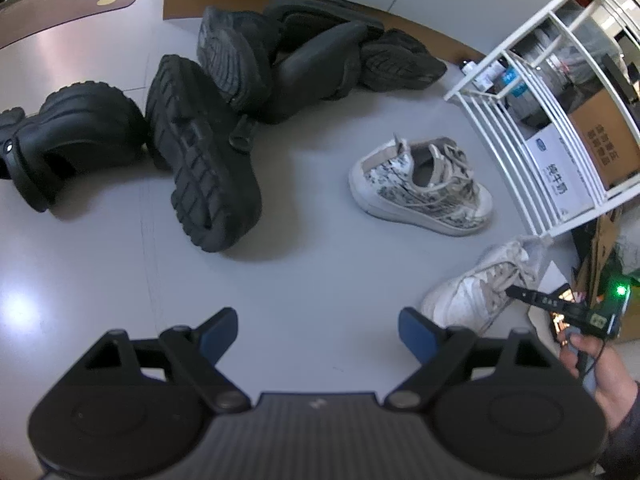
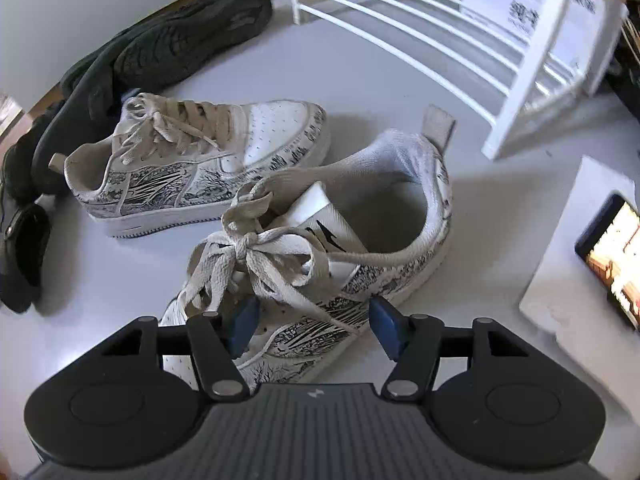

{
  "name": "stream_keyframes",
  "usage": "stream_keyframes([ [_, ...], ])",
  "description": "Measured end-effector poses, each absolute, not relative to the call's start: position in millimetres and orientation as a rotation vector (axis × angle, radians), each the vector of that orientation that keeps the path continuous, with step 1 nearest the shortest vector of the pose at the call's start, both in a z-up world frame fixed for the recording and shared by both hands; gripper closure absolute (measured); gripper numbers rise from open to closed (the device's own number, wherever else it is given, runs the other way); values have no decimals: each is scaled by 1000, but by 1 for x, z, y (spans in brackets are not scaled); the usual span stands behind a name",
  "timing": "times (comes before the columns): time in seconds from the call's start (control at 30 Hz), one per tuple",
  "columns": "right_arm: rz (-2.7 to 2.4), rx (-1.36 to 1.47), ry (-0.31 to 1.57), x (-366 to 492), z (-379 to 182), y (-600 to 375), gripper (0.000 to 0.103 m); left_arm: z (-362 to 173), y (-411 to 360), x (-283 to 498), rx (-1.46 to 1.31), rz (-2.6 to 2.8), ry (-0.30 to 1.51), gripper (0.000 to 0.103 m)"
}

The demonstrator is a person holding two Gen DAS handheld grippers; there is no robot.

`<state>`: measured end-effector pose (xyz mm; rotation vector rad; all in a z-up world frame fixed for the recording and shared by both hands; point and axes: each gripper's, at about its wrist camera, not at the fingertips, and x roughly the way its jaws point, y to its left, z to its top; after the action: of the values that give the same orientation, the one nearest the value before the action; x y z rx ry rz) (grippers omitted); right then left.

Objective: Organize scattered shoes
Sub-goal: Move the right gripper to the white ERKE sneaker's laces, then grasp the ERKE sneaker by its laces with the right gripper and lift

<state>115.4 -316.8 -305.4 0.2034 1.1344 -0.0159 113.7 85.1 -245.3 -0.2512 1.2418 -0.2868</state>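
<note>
Near sneaker: the white printed sneaker [image 2: 320, 248] lies on the grey floor [image 2: 360, 80] directly under the right gripper [image 2: 312, 330], toe toward the camera, heel toward the rack.
Right gripper: spread wide, one blue pad on each side of the sneaker's forefoot; whether the pads touch it cannot be told.
Second sneaker: its match [image 2: 200, 164] stands upright just beyond and to the left, toe toward the white shoe rack [image 2: 520, 92].
Left gripper: the left gripper [image 1: 318, 332] is released, holding nothing, above bare floor; the black shoes [image 1: 208, 120] lie well ahead of it.
Count, white sneakers: two.
Count, black shoes: five or six in a loose pile, several sole-up; the overlap hides the exact number.
Hand: a hand [image 1: 600, 372] grips the right tool at the left view's right edge.
</note>
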Motion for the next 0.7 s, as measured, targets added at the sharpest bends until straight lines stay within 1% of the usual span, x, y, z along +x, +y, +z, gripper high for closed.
stream_keyframes([
  [0.07,2,170,1130,118,-305,-314,58,-247,87,114,-261,-272,1243,14],
  [0.1,19,142,1125,120,-304,-312,59,-247,87,114,-263,-267,1243,14],
  [0.2,60,85,1112,122,-302,-311,70,-247,87,114,-262,-272,1242,14],
  [0.23,71,64,1107,123,-301,-310,76,-247,86,114,-262,-274,1242,14],
  [0.3,68,12,1095,124,-299,-308,84,-248,86,114,-263,-274,1243,14],
  [0.33,67,-13,1089,125,-298,-307,85,-248,86,115,-264,-274,1244,14],
  [0.4,28,-28,1088,126,-294,-309,84,-248,85,115,-265,-277,1243,14],
  [0.43,0,-20,1090,126,-291,-312,79,-248,85,115,-265,-277,1242,14],
  [0.47,-7,0,1089,126,-291,-312,59,-247,86,115,-266,-278,1239,14],
  [0.5,-14,20,1088,126,-290,-313,46,-247,86,115,-268,-278,1237,14],
  [0.53,-21,41,1086,125,-290,-314,26,-247,86,115,-269,-278,1237,14],
  [0.57,-27,61,1085,125,-289,-314,16,-247,86,115,-271,-277,1237,14],
  [0.67,-46,118,1082,124,-288,-316,10,-248,86,115,-273,-277,1239,14],
  [0.7,-40,115,1086,127,-291,-312,9,-249,85,115,-273,-278,1241,14],
])
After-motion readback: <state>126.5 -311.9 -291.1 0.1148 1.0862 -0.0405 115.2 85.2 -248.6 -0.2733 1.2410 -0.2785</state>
